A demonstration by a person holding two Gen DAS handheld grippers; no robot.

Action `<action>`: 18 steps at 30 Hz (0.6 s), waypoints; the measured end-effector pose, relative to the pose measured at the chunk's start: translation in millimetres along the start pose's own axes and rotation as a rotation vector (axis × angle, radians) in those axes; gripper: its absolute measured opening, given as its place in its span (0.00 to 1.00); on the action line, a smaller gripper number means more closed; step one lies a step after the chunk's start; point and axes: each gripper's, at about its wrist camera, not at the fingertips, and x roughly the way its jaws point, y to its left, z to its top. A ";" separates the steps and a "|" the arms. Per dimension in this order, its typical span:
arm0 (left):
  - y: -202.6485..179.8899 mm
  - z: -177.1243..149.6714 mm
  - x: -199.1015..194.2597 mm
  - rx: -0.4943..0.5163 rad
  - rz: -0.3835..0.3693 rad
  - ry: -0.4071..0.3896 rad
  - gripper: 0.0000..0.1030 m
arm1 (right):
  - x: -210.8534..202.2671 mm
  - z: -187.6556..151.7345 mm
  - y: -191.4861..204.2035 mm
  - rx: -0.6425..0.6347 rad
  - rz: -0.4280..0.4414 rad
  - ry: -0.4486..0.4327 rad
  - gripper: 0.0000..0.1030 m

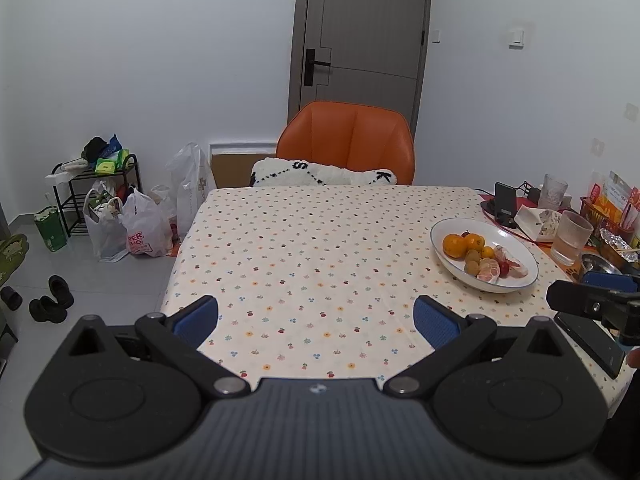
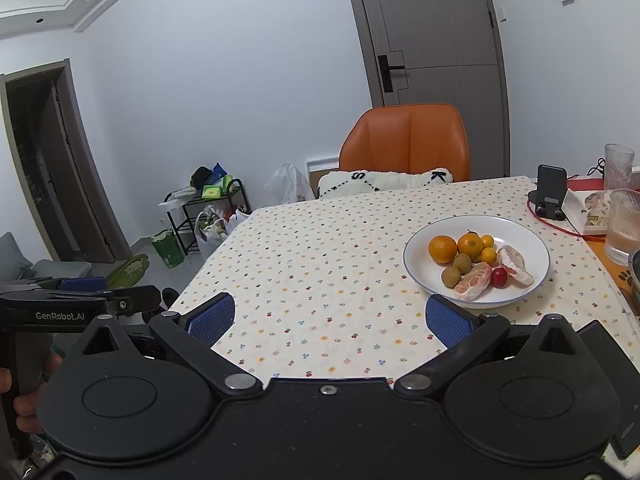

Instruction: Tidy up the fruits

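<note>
Your right gripper (image 1: 592, 300) runs off the left wrist view's right edge, so you cannot tell how its jaws stand there. In the plate (image 2: 416, 248), a small dark fruit (image 1: 465, 234) hides behind the oranges (image 1: 464, 244). The glass (image 2: 624, 224) is cropped at the frame's edge.

Bare tablecloth (image 2: 320, 264) ahead; glasses (image 2: 624, 224) crowd the plate (image 2: 532, 240) (right side)
</note>
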 end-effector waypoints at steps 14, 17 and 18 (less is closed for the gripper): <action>1.4 -0.6 0.6 0.005 0.002 0.006 1.00 | 0.9 -0.6 2.2 0.000 0.000 -0.002 1.00; 0.0 0.1 0.0 0.006 -0.003 0.004 1.00 | 1.9 -0.3 -0.3 0.005 -0.005 0.004 1.00; -0.5 0.1 -0.3 0.008 -0.002 0.004 1.00 | 1.5 -0.2 -0.5 0.006 -0.006 0.003 1.00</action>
